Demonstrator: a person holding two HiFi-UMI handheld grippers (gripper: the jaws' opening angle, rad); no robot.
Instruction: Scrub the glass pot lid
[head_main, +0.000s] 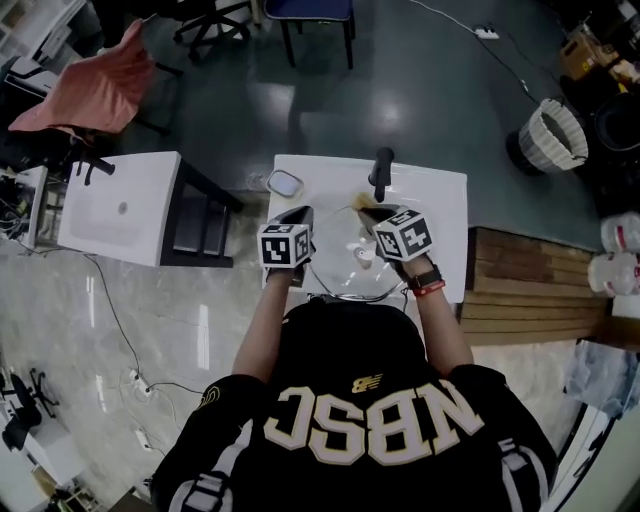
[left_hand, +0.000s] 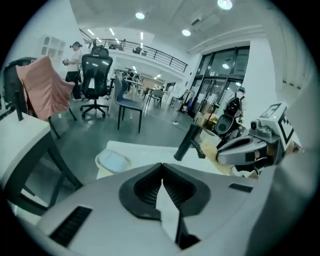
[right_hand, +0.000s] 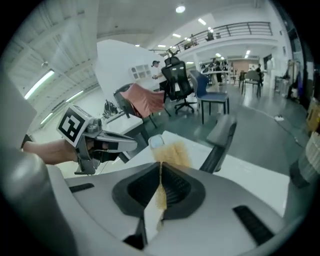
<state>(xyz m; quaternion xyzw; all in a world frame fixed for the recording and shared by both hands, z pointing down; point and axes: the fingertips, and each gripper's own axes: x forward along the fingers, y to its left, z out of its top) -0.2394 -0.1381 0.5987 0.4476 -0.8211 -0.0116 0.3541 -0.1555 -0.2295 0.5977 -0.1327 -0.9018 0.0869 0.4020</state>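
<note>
The glass pot lid (head_main: 340, 272) lies on the white table (head_main: 440, 190) in front of me, its knob near the middle; neither gripper view shows it. My left gripper (head_main: 299, 213) (left_hand: 161, 167) hovers by the lid's left edge, shut, with nothing visible between its jaws. My right gripper (head_main: 372, 212) (right_hand: 161, 167) is over the lid's far right part, shut on a tan fibrous scrub pad (right_hand: 172, 152) that sticks out past the jaws. Each gripper appears in the other's view: the right gripper (left_hand: 250, 147) and the left gripper (right_hand: 100, 142).
A black faucet (head_main: 380, 172) (left_hand: 186, 142) (right_hand: 220, 142) stands at the table's far edge. A small dish (head_main: 285, 183) (left_hand: 114, 161) sits at the far left corner. Around are a second white table (head_main: 120, 205), a cloth-draped chair (head_main: 95, 90), wooden boards (head_main: 520, 280) and a white basket (head_main: 553, 135).
</note>
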